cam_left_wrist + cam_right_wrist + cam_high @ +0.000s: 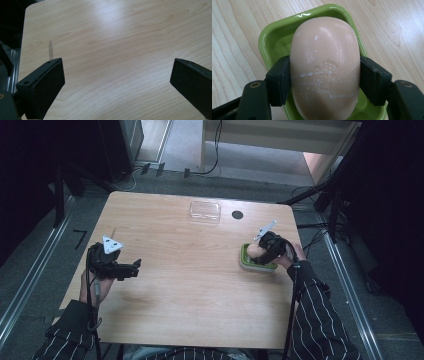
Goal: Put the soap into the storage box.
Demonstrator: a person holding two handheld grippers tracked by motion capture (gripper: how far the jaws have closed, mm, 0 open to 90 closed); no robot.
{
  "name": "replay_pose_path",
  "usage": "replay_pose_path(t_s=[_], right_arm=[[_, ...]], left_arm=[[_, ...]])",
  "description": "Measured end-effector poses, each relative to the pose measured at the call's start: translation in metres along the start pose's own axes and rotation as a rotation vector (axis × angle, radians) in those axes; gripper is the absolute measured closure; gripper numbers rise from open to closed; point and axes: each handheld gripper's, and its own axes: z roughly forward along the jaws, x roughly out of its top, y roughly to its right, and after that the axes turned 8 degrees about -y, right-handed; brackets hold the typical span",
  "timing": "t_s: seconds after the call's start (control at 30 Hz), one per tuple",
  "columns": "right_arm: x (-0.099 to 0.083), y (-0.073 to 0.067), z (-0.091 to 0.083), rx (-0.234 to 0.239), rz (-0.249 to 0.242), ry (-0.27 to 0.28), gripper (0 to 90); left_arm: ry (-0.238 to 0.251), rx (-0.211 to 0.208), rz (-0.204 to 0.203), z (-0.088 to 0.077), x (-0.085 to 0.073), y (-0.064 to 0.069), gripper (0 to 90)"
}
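In the right gripper view the near end of the soap bar runs off the bottom edge, and it hides most of the floor of the green dish beneath; whether the bar rests on the dish or is lifted just clear cannot be told. The right gripper has its jaws clamped on the bar's two long sides. From the high view the right gripper covers much of the dish, which sits near the bench's right edge; the bench is bare wood across its middle and front — plenty of room there. A clear lid or tray lies near the far edge, a dark round spot just beside it, hard to identify. The left gripper hovers near the left edge; its jaws stand wide apart over bare wood — nothing between them.
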Motion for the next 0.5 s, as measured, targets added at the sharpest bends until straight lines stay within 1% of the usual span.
replay_pose_path(t_s=[0.2, 0.23, 0.3, 0.4, 0.47, 0.5], right_arm=[[-0.0022, 0.0014, 0.0025, 0.008, 0.001, -0.008, 33.4], [-0.0023, 0.0018, 0.0037, 0.006, -0.010, -0.011, 33.4], [-0.0020, 0.0011, 0.0042, 0.011, -0.003, -0.017, 33.4], [-0.0004, 0.0012, 0.0066, 0.014, -0.017, -0.015, 33.4], [0.0004, 0.0004, 0.0066, 0.007, -0.016, -0.024, 33.4], [0.0001, 0.0000, 0.0070, 0.011, -0.011, -0.024, 33.4]], left_arm=[[0.001, -0.001, -0.001, 0.0003, 0.0000, 0.0003, 0.1], [0.004, -0.002, -0.001, 0.0006, -0.0001, 0.0001, 0.1], [0.003, -0.002, 0.000, 0.0007, 0.0000, 0.0001, 0.1], [0.003, -0.002, 0.000, 0.0006, -0.0001, 0.0000, 0.1], [0.004, -0.003, -0.001, 0.0006, -0.0002, -0.0004, 0.1], [0.000, -0.002, -0.001, 0.0004, -0.0002, -0.0006, 0.1]])
